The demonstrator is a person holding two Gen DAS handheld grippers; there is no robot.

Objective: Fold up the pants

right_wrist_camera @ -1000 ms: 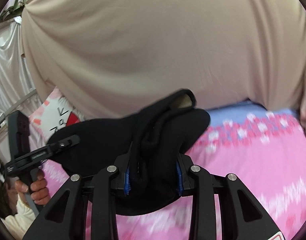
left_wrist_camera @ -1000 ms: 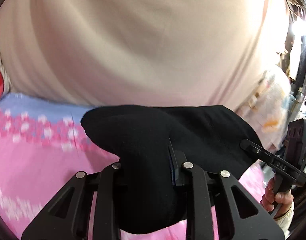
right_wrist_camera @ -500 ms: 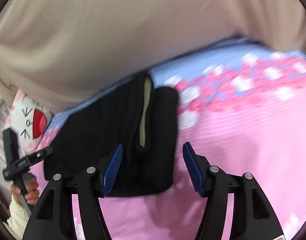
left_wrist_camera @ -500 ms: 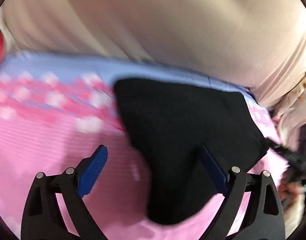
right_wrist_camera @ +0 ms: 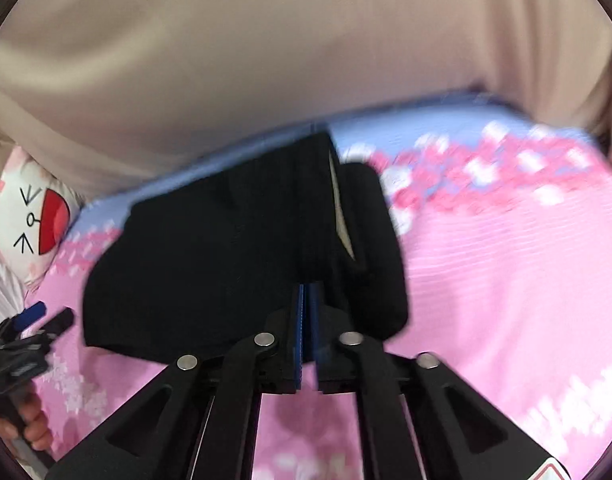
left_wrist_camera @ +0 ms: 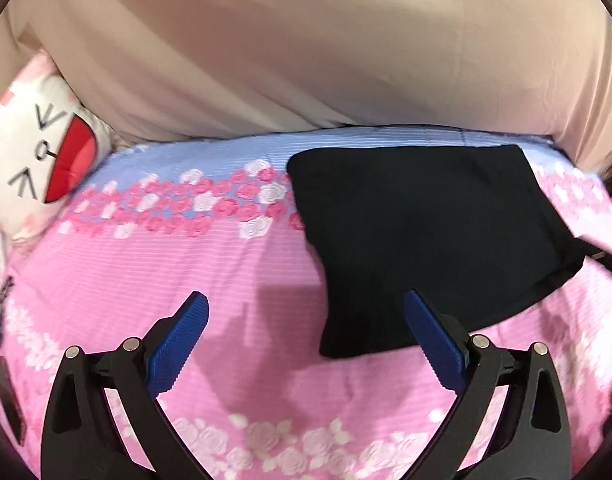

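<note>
**Black pants folded on the pink bed, both grippers free of them**

At the far left we see a white cushion (left_wrist_camera: 34, 152) with a cartoon face and a red mouth; it leans against the beige curtain (left_wrist_camera: 306, 48) that hangs behind the whole bed. The pink sheet (left_wrist_camera: 146, 264) with rose bands and a blue strip along the back edge covers the bed.

Our left gripper (left_wrist_camera: 306, 334) has just been opening and now its jaws stand wide apart, released. The near left corner of the pants (left_wrist_camera: 417, 232) lies between the blue pads (left_wrist_camera: 178, 344), but they do not press on it. The pants lie as a folded black packet on the sheet, to the right of the middle, their far edge near the curtain.

In the right wrist view, the pants (right_wrist_camera: 226, 248) show a pale lining in a slit at the folded edge. Our right gripper (right_wrist_camera: 306, 300) has just been closing; its blue pads stand almost together in front of the near edge of the pants, and we see no cloth between them. Nothing stands between the grippers and the pants.
</note>
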